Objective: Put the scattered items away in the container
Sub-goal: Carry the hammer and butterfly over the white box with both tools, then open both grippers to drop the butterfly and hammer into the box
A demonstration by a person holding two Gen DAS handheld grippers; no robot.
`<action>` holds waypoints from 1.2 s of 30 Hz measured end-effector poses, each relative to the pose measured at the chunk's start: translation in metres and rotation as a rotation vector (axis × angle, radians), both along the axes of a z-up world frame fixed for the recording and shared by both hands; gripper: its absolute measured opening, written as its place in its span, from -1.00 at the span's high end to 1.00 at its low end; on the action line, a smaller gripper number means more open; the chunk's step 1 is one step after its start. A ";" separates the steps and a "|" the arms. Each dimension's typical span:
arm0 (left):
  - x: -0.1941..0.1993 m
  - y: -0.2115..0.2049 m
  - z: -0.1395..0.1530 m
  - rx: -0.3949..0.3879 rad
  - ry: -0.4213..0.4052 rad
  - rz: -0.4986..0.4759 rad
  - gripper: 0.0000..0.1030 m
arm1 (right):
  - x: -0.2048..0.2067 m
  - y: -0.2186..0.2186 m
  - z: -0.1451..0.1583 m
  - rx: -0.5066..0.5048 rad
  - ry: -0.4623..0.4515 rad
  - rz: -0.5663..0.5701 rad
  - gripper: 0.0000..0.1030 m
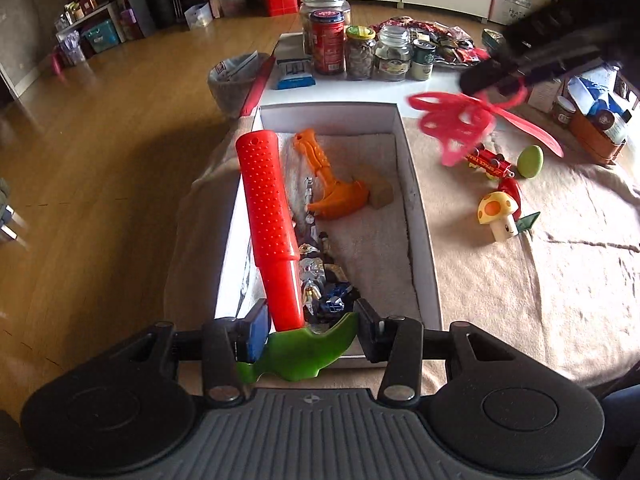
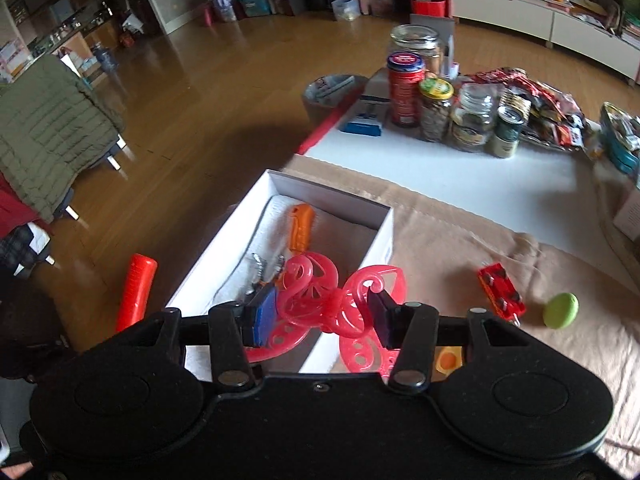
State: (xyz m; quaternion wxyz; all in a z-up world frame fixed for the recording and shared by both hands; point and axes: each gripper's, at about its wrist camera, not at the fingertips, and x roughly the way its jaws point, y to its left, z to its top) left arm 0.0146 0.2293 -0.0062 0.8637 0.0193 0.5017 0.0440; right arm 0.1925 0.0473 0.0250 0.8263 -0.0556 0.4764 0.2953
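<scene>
A: Left gripper (image 1: 310, 330) — fingers closed on the toy hammer with a green plastic head and a red dimpled handle (image 1: 268, 216). The grip is at the neck, where handle meets head, so the long handle sticks forward along the left wall of the white cardboard box lined with a pale towel (image 1: 416, 216).

B: Why that far left?

A: My guess: the box floor is already taken. An orange plastic toy hammer (image 1: 332, 184) lies across the middle, a tan block (image 1: 380, 194) touches its head, and a silvery-blue robot figure (image 1: 320, 288) runs down the left lane. A long piece only fits lengthwise.

B: Right gripper (image 2: 322, 314)?

A: Fingers clamped on the pink openwork plastic butterfly (image 2: 336, 300), pinched across the wings either side of the body. It is held in the air above the box's near right edge, not yet inside. The lattice probably flexes, so a grip close to the centre looks sensible.

B: What is left out?

A: On the beige cloth over the surface (image 1: 520, 300): a red toy train (image 1: 490, 164), a green oval pebble-shaped piece (image 1: 530, 162), a yellow spotted mushroom figure (image 1: 498, 216). All lie right of the box, well apart from it. The train and the oval are close together.

B: Progress?

A: Roughly halfway, I judge. Two pieces are in hand, three still loose.
</scene>
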 end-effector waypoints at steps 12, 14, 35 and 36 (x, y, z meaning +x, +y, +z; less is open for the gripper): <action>0.021 0.022 -0.024 -0.047 0.042 0.024 0.10 | 0.038 0.090 -0.041 -0.091 0.030 0.053 0.03; 0.024 0.025 -0.027 -0.051 0.047 0.027 0.11 | 0.044 0.098 -0.050 -0.097 0.038 0.055 0.03; 0.045 0.019 -0.040 -0.037 0.088 0.015 0.10 | 0.026 0.064 -0.049 0.045 -0.084 0.073 -0.26; 0.046 0.017 -0.040 -0.035 0.089 0.013 0.10 | 0.019 0.053 -0.045 0.046 -0.093 0.072 -0.26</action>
